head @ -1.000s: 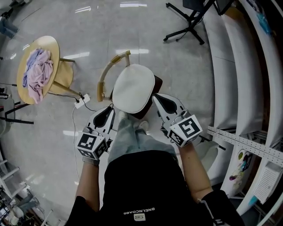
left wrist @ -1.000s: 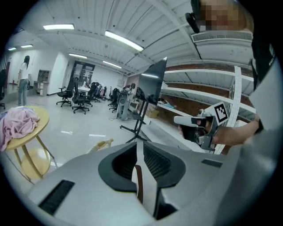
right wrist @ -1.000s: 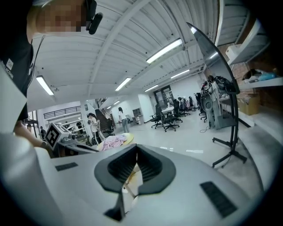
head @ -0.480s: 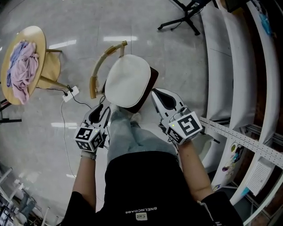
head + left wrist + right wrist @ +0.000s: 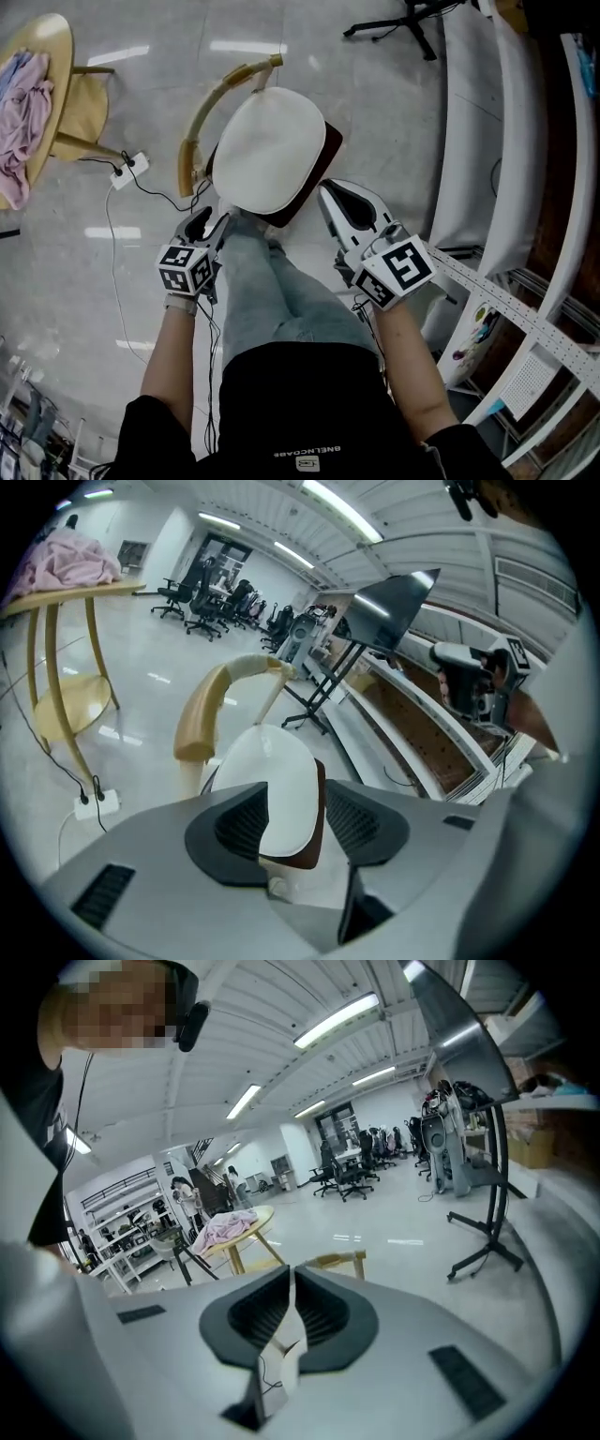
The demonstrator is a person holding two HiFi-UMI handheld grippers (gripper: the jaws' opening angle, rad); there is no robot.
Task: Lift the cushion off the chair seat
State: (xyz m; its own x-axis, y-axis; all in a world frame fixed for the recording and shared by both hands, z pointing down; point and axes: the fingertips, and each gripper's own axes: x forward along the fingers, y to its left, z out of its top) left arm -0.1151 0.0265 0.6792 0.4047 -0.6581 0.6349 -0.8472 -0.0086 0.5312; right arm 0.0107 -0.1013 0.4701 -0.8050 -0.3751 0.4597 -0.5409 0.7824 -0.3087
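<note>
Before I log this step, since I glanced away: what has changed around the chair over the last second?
The left claw dropped toward the near edge of the white oval cushion. Its jaws have just been opening, and the cushion's edge shows between them, not pinched. The right claw sank slightly beside the cushion's right edge. Unchanged: the cushion lies on the dark brown chair seat, and the right claw stays closed and empty.

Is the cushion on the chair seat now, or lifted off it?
On the seat. The white cushion lies flat on the brown seat, whose edge shows beside it.
</note>
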